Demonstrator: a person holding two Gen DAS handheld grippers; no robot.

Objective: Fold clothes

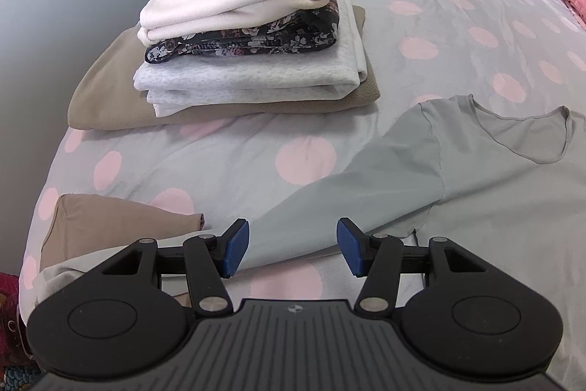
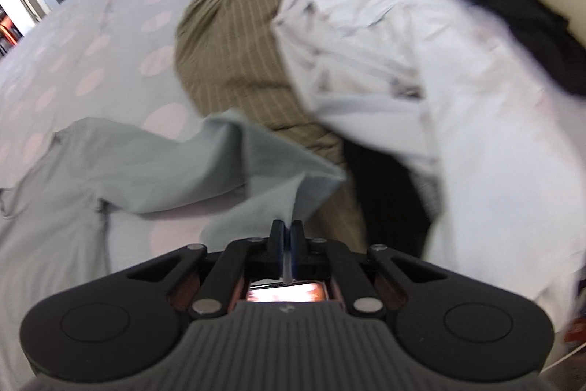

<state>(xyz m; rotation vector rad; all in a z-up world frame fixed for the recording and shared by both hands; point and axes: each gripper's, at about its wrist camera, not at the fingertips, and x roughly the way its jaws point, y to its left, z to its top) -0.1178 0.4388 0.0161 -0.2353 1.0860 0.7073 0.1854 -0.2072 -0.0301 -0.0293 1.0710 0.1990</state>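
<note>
Sleeve fabric of the pale grey-green long-sleeved top [image 1: 476, 178] lies flat on the grey bedspread with pink dots [image 1: 457, 24], and we hold our left gripper [image 1: 293, 246] over it with the blue-padded fingers [image 1: 234, 250] standing apart, the sleeve end running between and beneath them; whether the pads touch the cloth we cannot tell. Our right gripper [image 2: 287, 229] has its fingers pressed together on a pinch of the same top's other sleeve [image 2: 278, 171], which rises in a crumpled fold from the bed to the tips. Beyond the left fingers sits a folded stack of cream, floral, grey and tan garments [image 1: 238, 35]. Beyond the right fingers lies an unfolded heap with an olive striped piece [image 2: 234, 54] and a white garment [image 2: 421, 79].
</note>
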